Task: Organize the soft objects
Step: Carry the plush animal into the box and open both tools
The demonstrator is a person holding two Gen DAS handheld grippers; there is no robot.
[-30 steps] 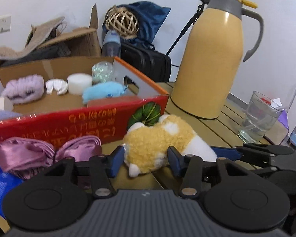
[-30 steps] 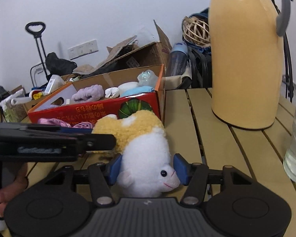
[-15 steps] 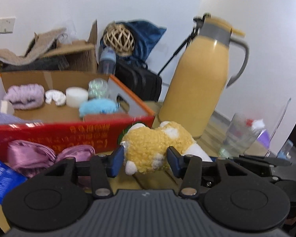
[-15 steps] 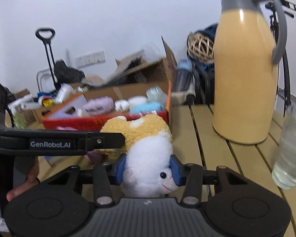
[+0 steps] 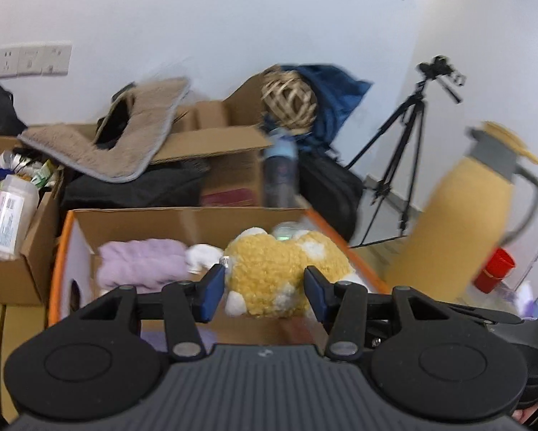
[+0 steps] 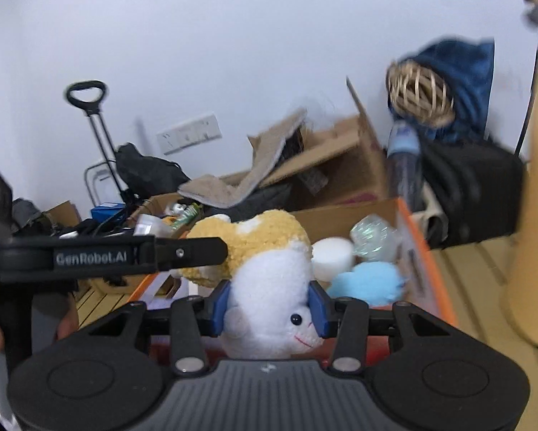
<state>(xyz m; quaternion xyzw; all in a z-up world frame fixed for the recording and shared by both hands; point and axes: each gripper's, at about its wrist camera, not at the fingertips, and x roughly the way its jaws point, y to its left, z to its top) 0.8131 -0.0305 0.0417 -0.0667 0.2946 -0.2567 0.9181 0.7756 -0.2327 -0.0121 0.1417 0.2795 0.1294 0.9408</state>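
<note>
A slatted pale wooden table [image 6: 481, 269] carries an open cardboard box with orange-edged walls [image 5: 193, 221], and beside it stands a tall mustard-yellow thermos jug with a grey collar and handle [image 5: 463, 222]. Behind the box, against the white wall, sits a brown cardboard carton [image 5: 229, 165] draped with a shaggy beige mat [image 5: 114, 143], next to a black tripod [image 5: 402, 151] and a woven rattan ball [image 6: 420, 91] resting against blue fabric.

A fluffy yellow-and-white plush toy [image 5: 276, 273] hangs above the open box, gripped at both ends. The left gripper [image 5: 261, 287] is clenched on its yellow woolly body, blue pads pressing into either side. The right gripper [image 6: 270, 303] squeezes the white head, whose black eye and red stitched mouth face the right wrist camera.

Inside the box lie a lilac fuzzy cloth bundle [image 5: 143, 260], a light-blue fluffy ball [image 6: 367, 282], a white foam cylinder [image 6: 332, 255] and a crinkled clear iridescent wrapper ball [image 6: 371, 235]. The blue ball lies just beside the toy's head, the cylinder and wrapper behind it.
</note>
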